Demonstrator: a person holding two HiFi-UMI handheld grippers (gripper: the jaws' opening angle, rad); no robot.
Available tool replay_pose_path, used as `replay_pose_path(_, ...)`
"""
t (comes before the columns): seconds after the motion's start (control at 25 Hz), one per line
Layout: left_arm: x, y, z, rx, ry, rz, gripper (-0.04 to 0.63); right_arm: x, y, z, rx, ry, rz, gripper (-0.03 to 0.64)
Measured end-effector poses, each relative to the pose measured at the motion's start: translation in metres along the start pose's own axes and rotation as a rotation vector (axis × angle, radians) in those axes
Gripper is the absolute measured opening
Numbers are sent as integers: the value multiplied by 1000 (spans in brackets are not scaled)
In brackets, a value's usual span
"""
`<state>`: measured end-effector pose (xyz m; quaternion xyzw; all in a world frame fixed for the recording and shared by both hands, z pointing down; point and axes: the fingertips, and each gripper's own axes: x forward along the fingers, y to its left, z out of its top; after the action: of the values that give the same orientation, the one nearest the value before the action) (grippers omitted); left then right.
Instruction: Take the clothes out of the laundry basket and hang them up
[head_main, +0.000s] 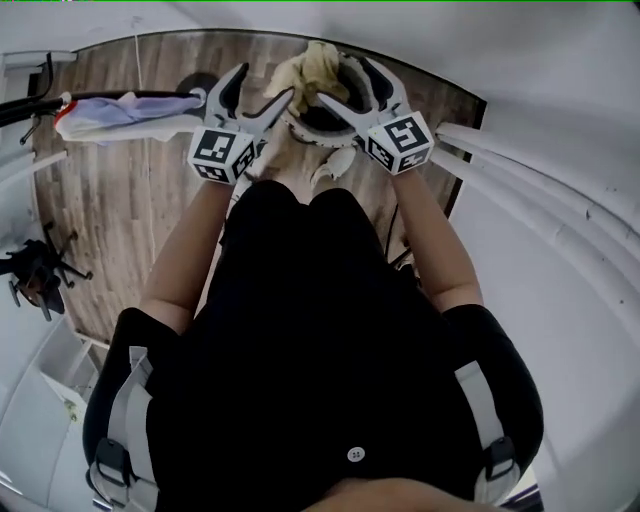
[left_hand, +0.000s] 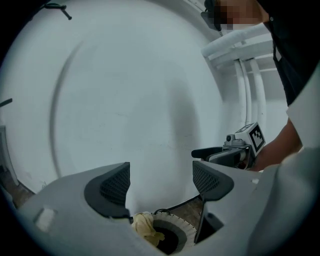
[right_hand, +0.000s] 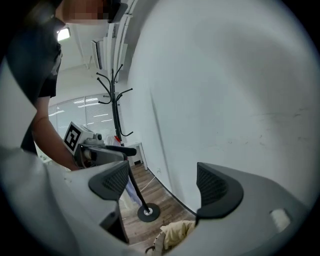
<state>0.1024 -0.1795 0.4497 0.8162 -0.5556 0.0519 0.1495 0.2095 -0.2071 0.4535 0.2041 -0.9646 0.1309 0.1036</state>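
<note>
**Two spread grippers over the laundry basket**

Both tools are spread wide with nothing between their pads. The left gripper frames only white wall between its two dark ribbed pads. The right gripper is the same, its jaws well apart and touching nothing. In the head view the left gripper and the right gripper are held side by side at arm's length, tips angled toward each other.

Just below and beyond the jaws lies a pale yellow cloth, heaped on the rim of the laundry basket. The cloth drapes over the left side of the round, white-rimmed basket. From the right gripper view the same cloth shows low between the jaws.

The basket stands on the wooden floor at its far edge, close to the white wall.

Left of the basket, a black coat stand rises from a round base on the floor. A pale garment hangs on it.
</note>
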Motion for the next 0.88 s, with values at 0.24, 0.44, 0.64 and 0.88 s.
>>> replay_pose_path(0.24, 48, 26, -44, -32, 74, 97, 393, 35, -52, -34, -32, 90, 91, 385)
replay_pose_path(0.44, 79, 68, -112, -73, 183, 129, 391, 94, -81, -87, -22, 176, 141, 376)
replay_pose_path(0.64, 108, 125, -188, -98, 246, 147, 391, 159, -110, -149, -64, 231, 152, 350)
replay_pose_path(0.88, 141, 168, -282, -156, 337, 169, 391, 220, -135, -230, -89, 320, 210, 337)
